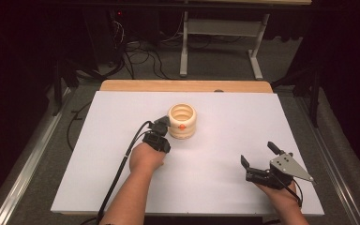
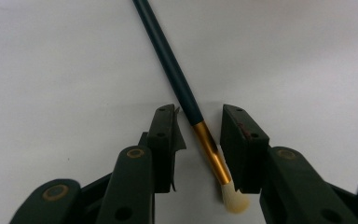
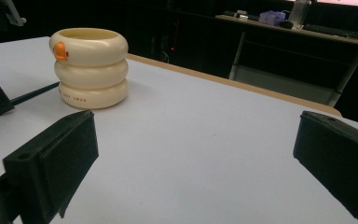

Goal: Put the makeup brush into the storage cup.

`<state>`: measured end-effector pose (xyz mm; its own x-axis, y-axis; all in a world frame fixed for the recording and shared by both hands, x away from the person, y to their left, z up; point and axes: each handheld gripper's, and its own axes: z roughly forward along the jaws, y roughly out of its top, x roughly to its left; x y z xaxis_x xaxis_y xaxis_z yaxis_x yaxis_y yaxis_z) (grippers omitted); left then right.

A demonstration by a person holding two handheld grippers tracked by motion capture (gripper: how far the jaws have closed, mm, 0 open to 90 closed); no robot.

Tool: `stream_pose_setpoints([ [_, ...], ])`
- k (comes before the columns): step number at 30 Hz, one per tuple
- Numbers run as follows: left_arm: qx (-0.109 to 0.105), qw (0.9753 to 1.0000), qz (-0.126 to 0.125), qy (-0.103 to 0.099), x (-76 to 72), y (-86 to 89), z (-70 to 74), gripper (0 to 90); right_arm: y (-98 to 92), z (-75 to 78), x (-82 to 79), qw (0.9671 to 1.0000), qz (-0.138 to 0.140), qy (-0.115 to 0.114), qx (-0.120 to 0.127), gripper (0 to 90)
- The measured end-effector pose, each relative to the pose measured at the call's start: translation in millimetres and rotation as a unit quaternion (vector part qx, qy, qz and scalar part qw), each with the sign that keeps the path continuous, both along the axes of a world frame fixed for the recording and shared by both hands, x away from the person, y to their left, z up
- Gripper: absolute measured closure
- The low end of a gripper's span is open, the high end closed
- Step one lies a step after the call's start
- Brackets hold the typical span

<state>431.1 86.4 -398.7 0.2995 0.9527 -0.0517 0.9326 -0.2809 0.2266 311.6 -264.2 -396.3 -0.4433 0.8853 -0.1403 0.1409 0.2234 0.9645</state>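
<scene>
– What is the left gripper (image 2: 198,128) after?
– A paintbrush (image 2: 182,86) flat on the worktop (image 1: 243,117) beside the cream holder (image 1: 182,121): dark handle, gold collar, pale bristles. Jaws apart, straddling it, not clamped.
– Handling?
– Probably light, stiff, thin, apt to roll. Grip the collar or handle, not the soft tip.
– Right gripper (image 3: 196,154)?
– Wide apart, idle.

a lab or test workspace, dimly lit. a white board (image 1: 215,178) on a wooden table (image 1: 183,86) serves as the work surface, standing on grey carpet (image 1: 281,61). behind the table, loose black cables (image 1: 140,56) trail across the floor beside a white metal desk frame (image 1: 222,42). farther behind the table, a bench (image 3: 303,35) carries a keyboard (image 3: 338,31) and small equipment.
</scene>
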Motion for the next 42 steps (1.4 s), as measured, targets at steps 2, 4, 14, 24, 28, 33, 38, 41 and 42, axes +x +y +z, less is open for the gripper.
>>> stream_pose_setpoints([
  [2,0.002,1.0,-0.001,0.004,1.3,-0.6,0.0,65.6,0.1,0.3,-0.4,1.0,-0.001,-0.001,0.0,1.3],
  [4,0.003,1.0,-0.002,0.009,2.6,-0.9,0.3,65.6,0.3,0.1,-0.2,1.0,0.0,-0.001,-0.001,1.2],
  [14,0.005,0.9998,-0.008,0.017,5.2,1.0,1.0,69.7,0.3,-0.1,0.1,1.0,0.002,0.0,0.0,1.2],
  [24,0.008,0.9999,-0.005,0.012,5.0,4.5,1.0,81.8,0.8,-0.6,0.2,1.0,0.003,0.002,-0.002,1.2],
  [28,0.004,0.9999,-0.002,0.013,5.6,5.7,0.9,82.3,0.5,-0.8,0.5,1.0,0.005,0.002,0.001,1.2],
  [33,-0.006,1.0,0.004,0.005,4.7,8.0,0.6,83.4,0.6,-0.5,0.0,1.0,0.003,0.003,0.003,1.2],
  [38,-0.005,1.0,0.008,0.0,4.4,8.3,1.1,83.5,0.0,-0.5,0.5,1.0,0.003,0.001,0.003,1.2],
  [41,-0.005,0.9999,0.009,-0.001,4.7,9.0,1.4,83.5,0.0,-0.3,0.4,1.0,0.004,0.0,0.002,1.2],
  [42,-0.006,0.9999,0.009,-0.001,4.7,9.3,1.7,83.5,0.0,-0.3,0.5,1.0,0.004,0.0,0.002,1.2],
])
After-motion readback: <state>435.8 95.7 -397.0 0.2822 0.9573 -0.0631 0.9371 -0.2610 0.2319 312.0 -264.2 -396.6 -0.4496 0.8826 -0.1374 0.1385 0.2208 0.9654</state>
